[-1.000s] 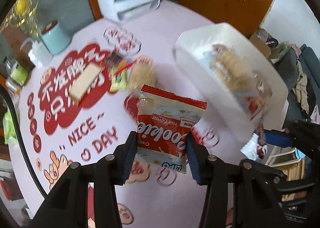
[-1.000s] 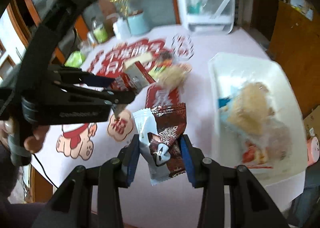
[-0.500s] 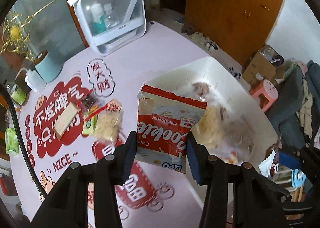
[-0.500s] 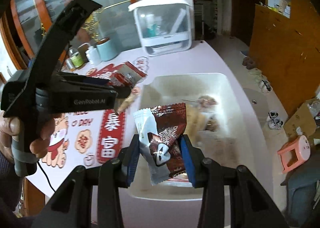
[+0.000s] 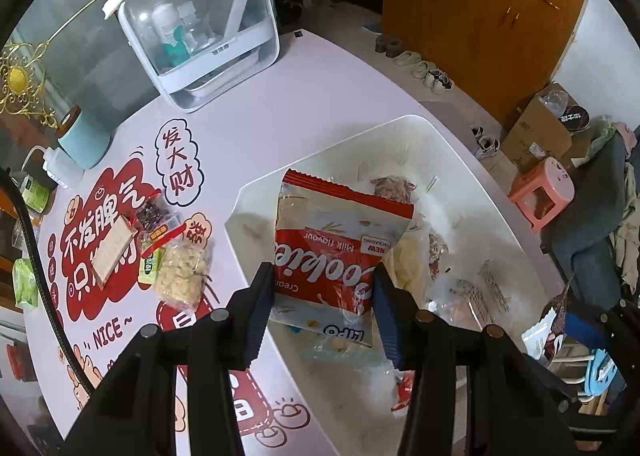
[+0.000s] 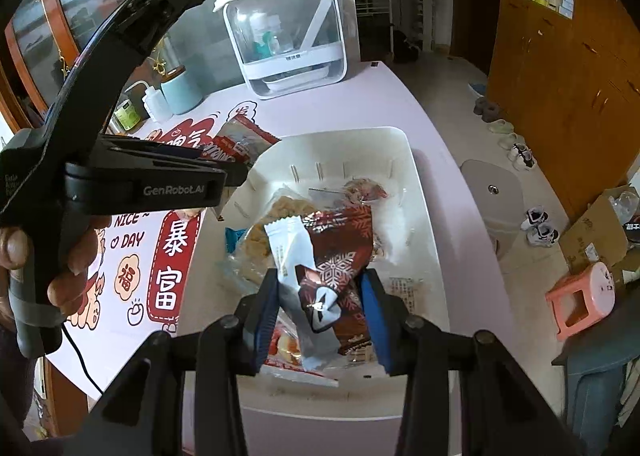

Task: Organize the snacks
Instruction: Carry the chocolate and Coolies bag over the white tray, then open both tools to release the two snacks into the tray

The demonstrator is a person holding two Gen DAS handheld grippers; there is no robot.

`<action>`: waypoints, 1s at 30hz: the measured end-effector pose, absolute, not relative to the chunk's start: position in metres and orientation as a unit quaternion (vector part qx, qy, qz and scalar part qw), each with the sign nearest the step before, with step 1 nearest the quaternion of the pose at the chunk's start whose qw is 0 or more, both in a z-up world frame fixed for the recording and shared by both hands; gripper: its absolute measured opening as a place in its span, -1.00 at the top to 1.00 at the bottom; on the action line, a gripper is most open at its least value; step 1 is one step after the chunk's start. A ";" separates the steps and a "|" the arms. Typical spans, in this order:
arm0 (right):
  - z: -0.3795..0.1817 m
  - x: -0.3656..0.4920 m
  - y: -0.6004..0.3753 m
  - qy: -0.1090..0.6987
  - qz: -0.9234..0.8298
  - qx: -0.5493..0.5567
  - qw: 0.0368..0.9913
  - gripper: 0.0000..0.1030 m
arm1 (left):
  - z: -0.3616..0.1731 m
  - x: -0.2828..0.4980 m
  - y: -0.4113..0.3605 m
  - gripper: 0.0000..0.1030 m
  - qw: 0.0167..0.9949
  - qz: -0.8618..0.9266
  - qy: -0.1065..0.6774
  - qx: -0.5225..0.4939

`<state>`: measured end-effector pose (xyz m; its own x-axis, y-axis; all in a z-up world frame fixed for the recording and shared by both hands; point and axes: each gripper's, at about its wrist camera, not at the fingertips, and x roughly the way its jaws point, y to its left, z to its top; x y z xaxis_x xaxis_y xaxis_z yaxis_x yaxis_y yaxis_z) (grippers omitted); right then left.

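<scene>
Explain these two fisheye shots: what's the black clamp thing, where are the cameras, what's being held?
No robot: a person holds a hand-held gripper in each hand, each with a camera looking along its fingers. The left hand-held gripper is shut on a red cookie packet. The right hand-held gripper is shut on a dark red snowflake packet and a white packet. Both hang over the white bin, which already contains snacks. More snacks lie on the pink table.
</scene>
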<state>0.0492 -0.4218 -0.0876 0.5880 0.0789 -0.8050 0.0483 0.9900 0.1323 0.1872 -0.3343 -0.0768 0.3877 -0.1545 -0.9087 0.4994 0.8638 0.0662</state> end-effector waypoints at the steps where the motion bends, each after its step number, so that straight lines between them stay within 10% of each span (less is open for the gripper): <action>1: -0.088 0.050 -0.422 0.455 0.008 0.069 0.888 0.18 | -0.078 0.187 -0.336 0.10 0.816 -0.200 0.516 0.168; 5: -0.091 0.052 -0.425 0.461 0.013 0.066 0.885 0.15 | -0.080 0.188 -0.343 0.00 0.819 -0.195 0.514 0.166; 9: -0.097 0.054 -0.424 0.466 0.025 0.063 0.882 0.11 | -0.076 0.185 -0.343 -0.72 0.828 -0.205 0.501 0.148; 30: -0.099 0.047 -0.405 0.464 0.026 0.074 0.882 0.08 | -0.068 0.156 -0.297 -0.72 0.833 -0.176 0.502 0.152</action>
<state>0.0475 -0.4054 -0.0992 0.5681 0.1149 -0.8149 0.0217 0.9878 0.1544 0.1560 -0.2974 -0.0678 0.4351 -0.1404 -0.8894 0.4454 0.8920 0.0770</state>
